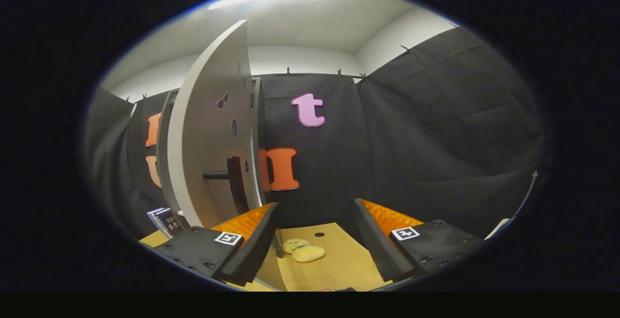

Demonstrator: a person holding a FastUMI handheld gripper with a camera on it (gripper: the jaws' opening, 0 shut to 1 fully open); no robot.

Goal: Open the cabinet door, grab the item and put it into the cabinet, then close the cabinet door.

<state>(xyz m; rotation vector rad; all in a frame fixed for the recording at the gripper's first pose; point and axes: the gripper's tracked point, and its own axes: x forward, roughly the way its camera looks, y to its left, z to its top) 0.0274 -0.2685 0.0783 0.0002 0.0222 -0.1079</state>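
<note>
Lying on yellow tabletop (339, 264) (cabinet door (213, 129) standing open), plush toy (304, 251) sitting between spread, empty tool (317, 252) fingers, long axis crosswise.

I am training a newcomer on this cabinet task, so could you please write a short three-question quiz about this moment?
1. True or false: the cabinet door stands open.
2. Where does the yellow plush toy lie? A) between the fingers, pressed by both; B) on the wooden table, between and just ahead of the fingers, untouched; C) inside the cabinet.
3. Fill in: the gripper has its fingers ____, holding nothing.

Key: 1. True; its black handle faces the camera, left of the fingers. 2. B. 3. Open.
</note>
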